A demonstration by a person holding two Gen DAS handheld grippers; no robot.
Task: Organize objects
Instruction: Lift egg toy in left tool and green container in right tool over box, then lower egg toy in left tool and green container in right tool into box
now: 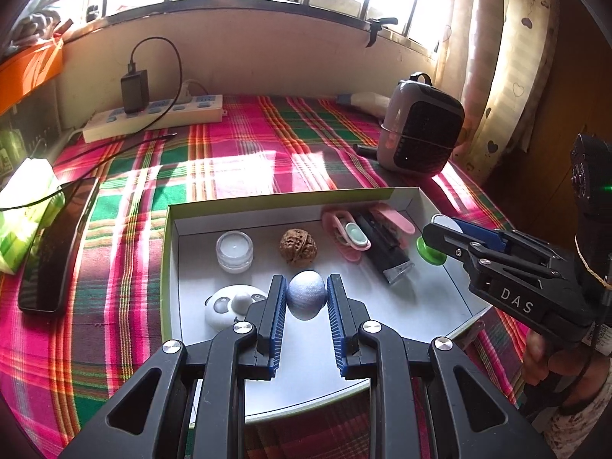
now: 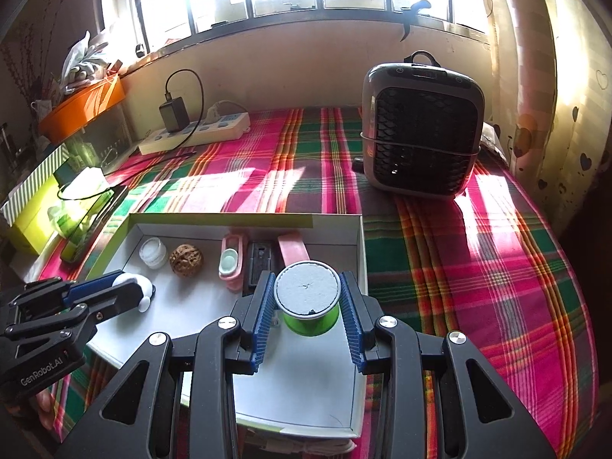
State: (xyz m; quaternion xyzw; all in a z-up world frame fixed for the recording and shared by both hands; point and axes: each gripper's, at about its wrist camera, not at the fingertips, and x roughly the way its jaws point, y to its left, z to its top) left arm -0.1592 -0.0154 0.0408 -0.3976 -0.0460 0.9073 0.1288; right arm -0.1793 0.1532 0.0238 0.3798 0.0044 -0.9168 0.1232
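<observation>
A shallow white box (image 1: 172,237) with green rim lies on the plaid cloth. Inside are a clear jar (image 1: 234,250), a walnut (image 1: 297,246), a pink clip (image 1: 346,235), a black device (image 1: 382,243) and a panda toy (image 1: 225,306). My left gripper (image 1: 306,292) is shut on a silver-blue egg (image 1: 306,294) just above the box floor, beside the panda. My right gripper (image 2: 308,296) is shut on a green cup with a white top (image 2: 308,292), held over the box's right side; it also shows in the left wrist view (image 1: 436,243).
A grey fan heater (image 2: 420,130) stands at the back right. A power strip with charger (image 1: 153,114) lies at the back left. A phone (image 1: 57,244) and a green tissue pack (image 1: 23,206) lie left of the box. An orange box (image 2: 82,109) sits far left.
</observation>
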